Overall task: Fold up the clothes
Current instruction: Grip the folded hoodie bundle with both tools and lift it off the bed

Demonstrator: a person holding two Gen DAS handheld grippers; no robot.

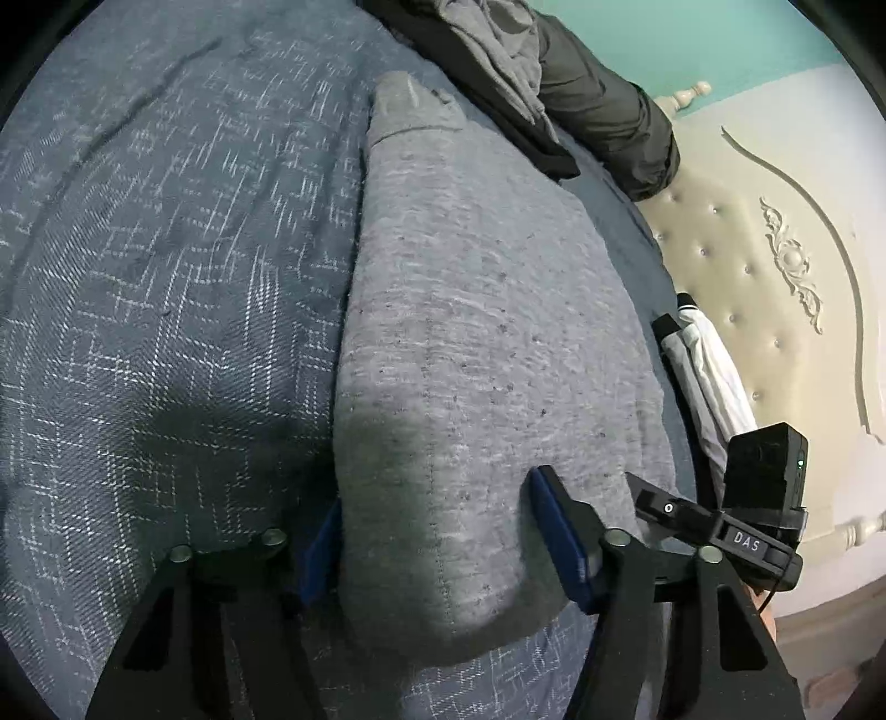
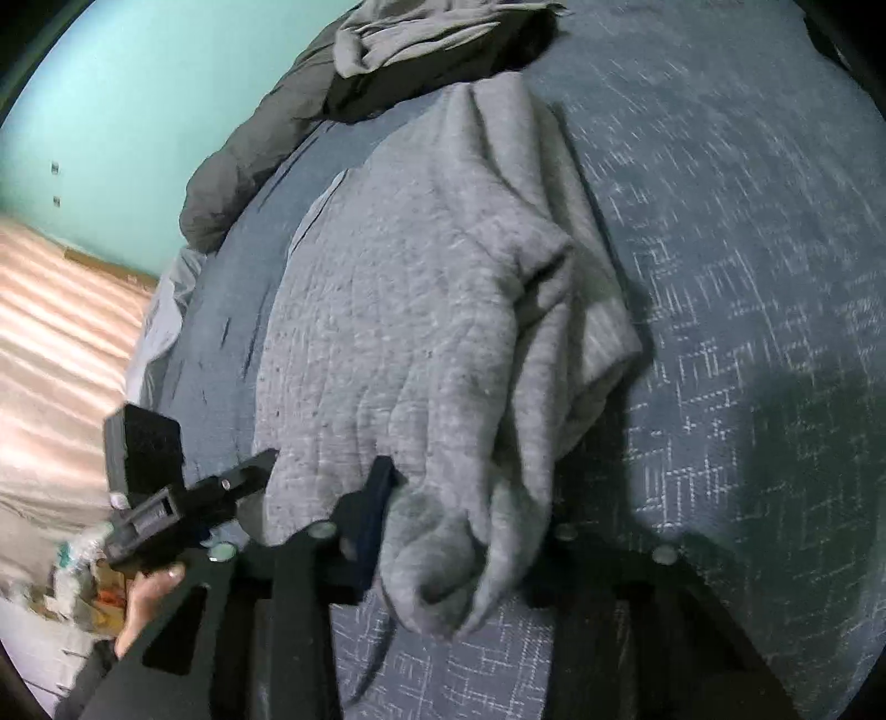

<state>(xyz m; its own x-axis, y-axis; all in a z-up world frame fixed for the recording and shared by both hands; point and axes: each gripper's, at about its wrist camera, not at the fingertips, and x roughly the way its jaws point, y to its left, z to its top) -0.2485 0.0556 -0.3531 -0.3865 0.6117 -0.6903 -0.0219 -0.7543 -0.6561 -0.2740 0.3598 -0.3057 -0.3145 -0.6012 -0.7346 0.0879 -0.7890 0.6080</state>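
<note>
Both tongs sit at the near end of the grey sweatshirt (image 1: 470,310) on the blue patterned bedspread (image 1: 155,266). My left tongs (image 1: 437,531) are spread wide, blue pads either side of the folded hem, not pressing it. My right tongs (image 2: 470,526) have a bunched corner of cloth between the fingers; I see one blue pad (image 2: 374,515) against the fabric, but the other finger is buried under the folds, so I cannot tell whether they are pinching or merely straddling it.

I judge the sweatshirt thick, soft and floppy: fairly heavy for cloth, not slippery, nothing to break. It will sag and slide out of shape if lifted by one point, so I would take it at the hem corners or along a fold edge, through all layers.

From the left it looks like a tidy long strip with a cuff at the far end; from the right, rumpled, with a sleeve draped across. How many layers lie underneath is hidden. Dark clothes (image 2: 421,50) are piled beyond; motion blur smears the far bedspread.
</note>
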